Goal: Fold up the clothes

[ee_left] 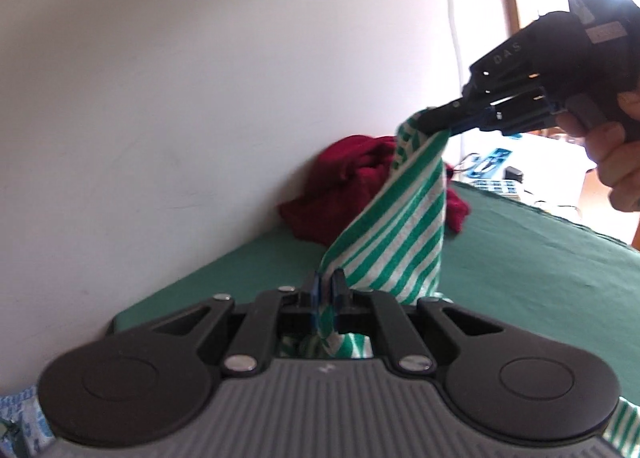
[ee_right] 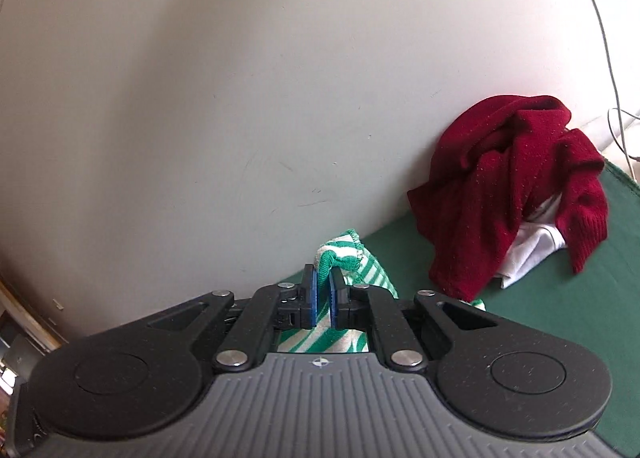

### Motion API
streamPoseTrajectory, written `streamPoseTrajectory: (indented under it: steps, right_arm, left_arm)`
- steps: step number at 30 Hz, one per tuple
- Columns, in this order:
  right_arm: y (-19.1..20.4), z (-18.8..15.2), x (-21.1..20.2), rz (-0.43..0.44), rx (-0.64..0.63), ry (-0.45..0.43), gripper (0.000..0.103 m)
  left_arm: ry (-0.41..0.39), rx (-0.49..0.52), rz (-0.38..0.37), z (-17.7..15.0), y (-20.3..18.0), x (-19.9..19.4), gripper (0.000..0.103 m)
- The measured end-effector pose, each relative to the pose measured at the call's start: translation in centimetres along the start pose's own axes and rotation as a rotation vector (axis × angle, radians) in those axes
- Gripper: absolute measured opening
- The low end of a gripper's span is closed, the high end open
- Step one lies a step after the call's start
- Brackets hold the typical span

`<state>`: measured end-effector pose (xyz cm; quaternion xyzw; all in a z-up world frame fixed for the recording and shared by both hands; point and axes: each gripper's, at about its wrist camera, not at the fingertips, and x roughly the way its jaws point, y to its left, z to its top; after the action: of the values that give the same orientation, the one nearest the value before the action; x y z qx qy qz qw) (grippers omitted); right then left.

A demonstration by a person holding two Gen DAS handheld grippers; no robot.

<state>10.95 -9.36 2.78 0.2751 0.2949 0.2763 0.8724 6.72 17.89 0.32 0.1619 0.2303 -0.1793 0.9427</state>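
From the left wrist, the left gripper [ee_left: 328, 282] is clenching the striped cloth [ee_left: 400, 225] while the right gripper [ee_left: 430, 119] is pinching its far corner, stretching it above the green table [ee_left: 540, 258], and from the right wrist, the right gripper's blue pads [ee_right: 311, 298] are clamping that hem, seemingly so the cloth hangs straight for folding.

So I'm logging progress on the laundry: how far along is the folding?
Done: nothing visibly folded yet. In hand: the green-and-white striped garment hangs lifted between both tools, the left tool shut on one edge and the right tool shut on another. Left: folding it, then the crumpled red sweater and the white garment under it on the green surface.
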Motion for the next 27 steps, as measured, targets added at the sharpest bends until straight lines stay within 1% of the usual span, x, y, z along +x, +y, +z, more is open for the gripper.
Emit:
streamPoseTrajectory:
  steps: [1,4,6,8,11,14,17,20,22,24,27]
  right_arm:
    - [0.1,0.2,0.6,0.002,0.007,0.003,0.006]
    - [0.3,1.3,2.6,0.047,0.059,0.012,0.006]
    - [0.6,2.2,3.6,0.087,0.079,-0.001,0.006]
    - [0.8,2.7,4.2,0.141,0.104,-0.016,0.006]
    - [0.4,2.5,4.4,0.198,0.137,-0.03,0.006]
    - [-0.7,1.6,4.5,0.199,0.149,-0.002,0.006]
    - [-2.2,0.5,4.4,0.187,0.159,0.027,0.006]
    - [-3.5,-0.7,3.7,0.204,0.193,0.053,0.006]
    - [-4.2,-1.8,2.4,0.223,0.183,0.063,0.006]
    - [-4.7,-3.3,0.8,0.231,0.146,0.074,0.006]
    - [-6.2,-6.4,-1.0,0.209,0.124,0.104,0.006]
  left_arm:
    - [0.009,-0.007,0.017,0.3,0.5,0.4,0.004]
    - [0.03,-0.028,0.081,1.4,1.7,2.1,0.005]
    - [0.041,-0.042,0.129,2.2,2.5,3.2,0.005]
    - [0.033,-0.065,0.164,3.0,3.4,3.7,0.005]
    - [0.007,-0.11,0.192,3.5,4.4,3.5,0.005]
    - [0.005,-0.121,0.208,2.9,4.3,3.3,0.008]
    - [0.04,-0.103,0.197,1.3,3.6,3.5,0.009]
    - [0.065,-0.07,0.196,-0.3,2.4,3.6,0.01]
    - [0.069,-0.055,0.172,-1.5,1.3,2.8,0.01]
    - [0.069,-0.036,0.149,-2.9,0.1,1.8,0.01]
    - [0.099,-0.049,0.094,-5.3,-1.4,0.7,0.012]
